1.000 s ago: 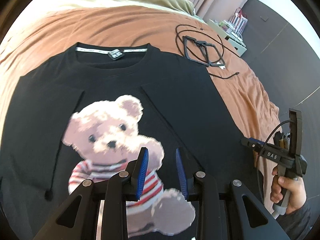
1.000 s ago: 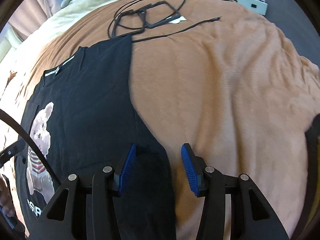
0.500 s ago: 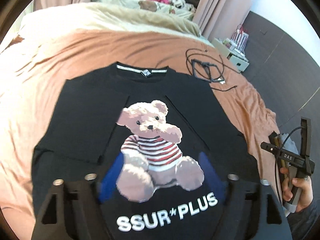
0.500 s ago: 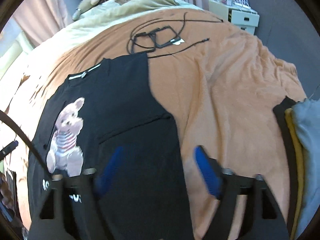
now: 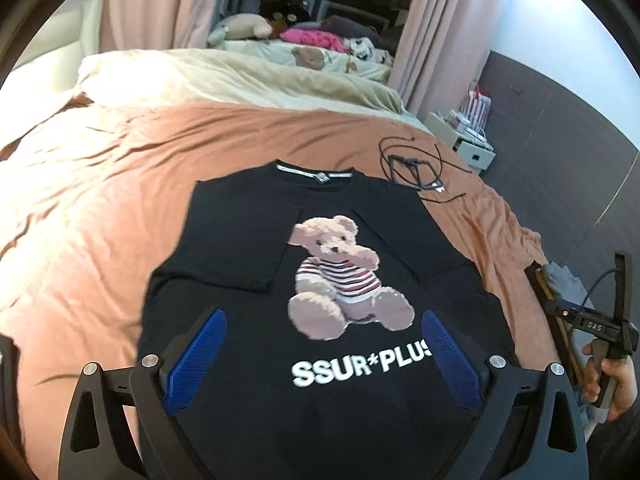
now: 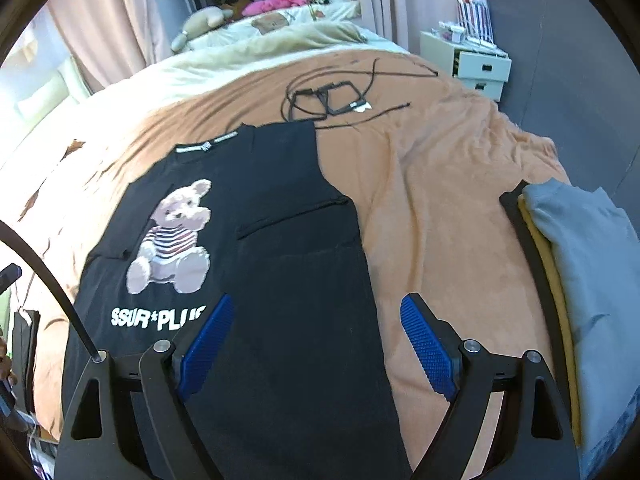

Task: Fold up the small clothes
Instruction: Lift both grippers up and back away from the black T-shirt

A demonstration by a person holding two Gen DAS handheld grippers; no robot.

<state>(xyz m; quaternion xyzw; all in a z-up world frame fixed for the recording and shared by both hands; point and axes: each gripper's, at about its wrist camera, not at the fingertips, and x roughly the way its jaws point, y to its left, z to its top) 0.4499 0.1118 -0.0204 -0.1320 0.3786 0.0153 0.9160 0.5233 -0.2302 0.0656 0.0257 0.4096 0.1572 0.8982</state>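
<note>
Brown blanket [image 5: 100,216] covers the bed. Black T-shirt [image 5: 328,240] lies flat on it, both sleeves folded inward; its lower hem is cut off behind the gripper bodies, and "SSUR*PLUS" is partly hidden by one finger. Stack of folded clothes [image 6: 580,264] at right, cropped by the frame. Left gripper [image 5: 324,360] and right gripper [image 6: 318,350]: jaws have just been opening, now spread wide above the shirt, gripping nothing.

black T-shirt [image 5: 248,240] (striped bear [image 5: 340,276]), orange blanket [image 5: 100,208]
</note>
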